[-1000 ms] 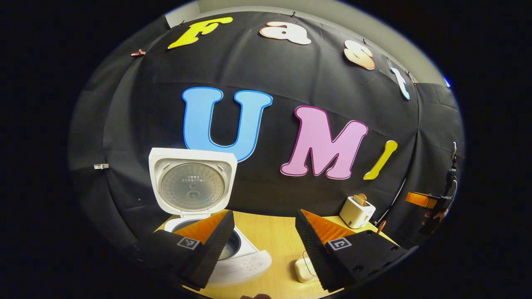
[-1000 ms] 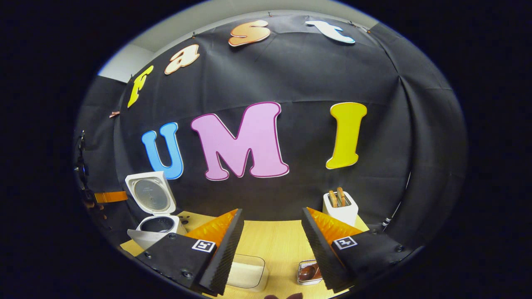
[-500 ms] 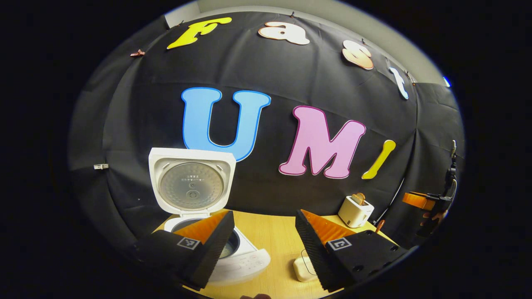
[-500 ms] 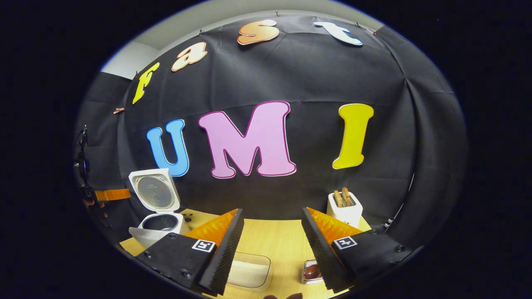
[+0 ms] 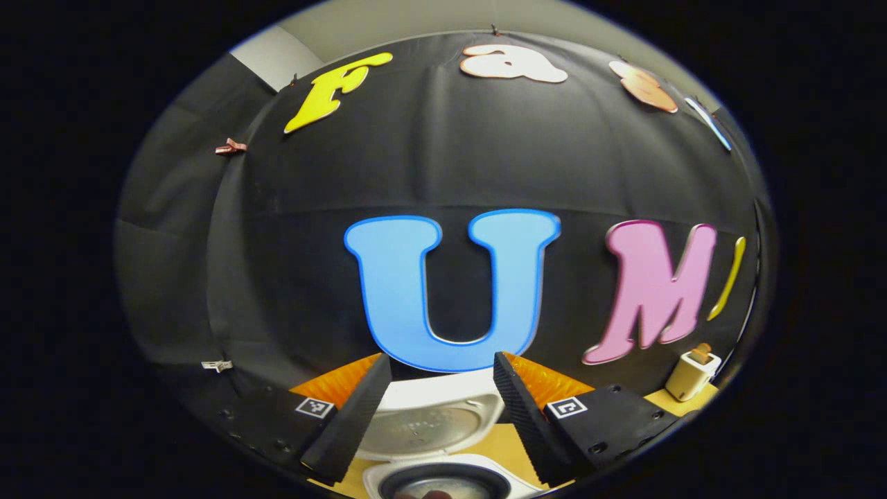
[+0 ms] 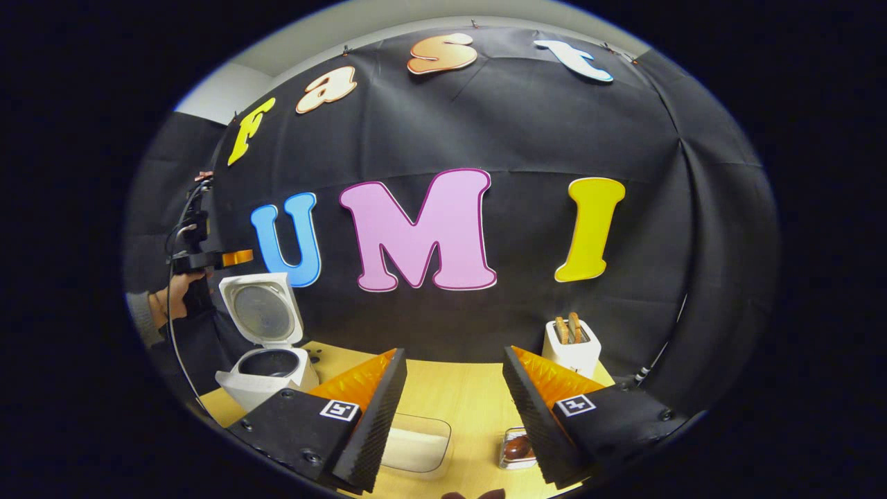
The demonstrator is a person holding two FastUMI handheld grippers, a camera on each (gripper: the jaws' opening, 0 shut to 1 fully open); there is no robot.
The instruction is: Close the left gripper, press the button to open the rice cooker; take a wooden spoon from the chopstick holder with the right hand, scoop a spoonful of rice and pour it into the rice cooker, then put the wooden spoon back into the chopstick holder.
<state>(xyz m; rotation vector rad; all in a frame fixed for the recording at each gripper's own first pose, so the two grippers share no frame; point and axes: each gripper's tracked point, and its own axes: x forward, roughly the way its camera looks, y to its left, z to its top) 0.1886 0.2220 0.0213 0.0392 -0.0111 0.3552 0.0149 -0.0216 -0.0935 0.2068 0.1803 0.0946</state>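
The white rice cooker (image 6: 267, 367) stands at the table's left with its lid (image 6: 262, 312) up and the dark pot showing. My left gripper (image 5: 441, 360) is open just above it, with the raised lid (image 5: 429, 416) and the pot (image 5: 440, 483) between its fingers. From the right gripper view, that left gripper (image 6: 211, 260) hangs over the cooker in a hand (image 6: 173, 301). My right gripper (image 6: 454, 353) is open and holds nothing. Below it sits a clear tub of white rice (image 6: 416, 443). A small clear holder with something brown inside (image 6: 516, 449) is partly hidden by the right finger.
A white toaster (image 6: 572, 343) with two slices of toast stands at the back right of the wooden table (image 6: 457, 395), and it shows far right in the left gripper view as the toaster (image 5: 693, 374). A cable (image 6: 177, 346) hangs from the left gripper.
My left gripper has risen and swung over the rice cooker, whose lid now lies between its fingers. The right gripper has barely shifted. Both stay open.
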